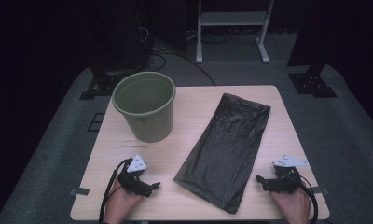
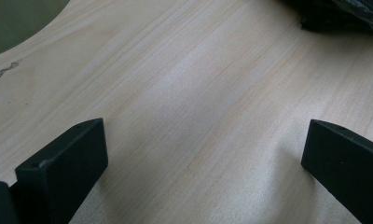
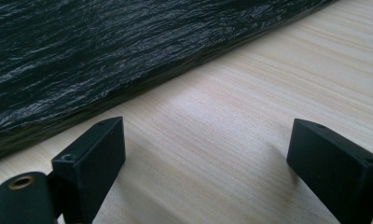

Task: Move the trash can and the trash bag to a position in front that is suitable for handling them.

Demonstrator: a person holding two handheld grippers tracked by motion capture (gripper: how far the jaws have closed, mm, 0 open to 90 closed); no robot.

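A flat black plastic bag [image 1: 229, 148] lies across the middle of the wooden table [image 1: 194, 100]. An olive-green bin [image 1: 145, 110] stands upright at the back left. My left gripper [image 1: 152, 187] rests near the front left edge, open, jaws pointing toward the bag's near corner [image 2: 343, 16]. Bare wood lies between its fingers [image 2: 63, 168]. My right gripper [image 1: 261, 182] rests at the front right, open, close to the bag's right edge [image 3: 105, 60]. Nothing is between its fingers [image 3: 91, 163].
A white metal stand [image 1: 231, 28] and dark equipment with cables [image 1: 128, 42] are on the grey floor behind the table. Bare wood runs along the table's front and right side.
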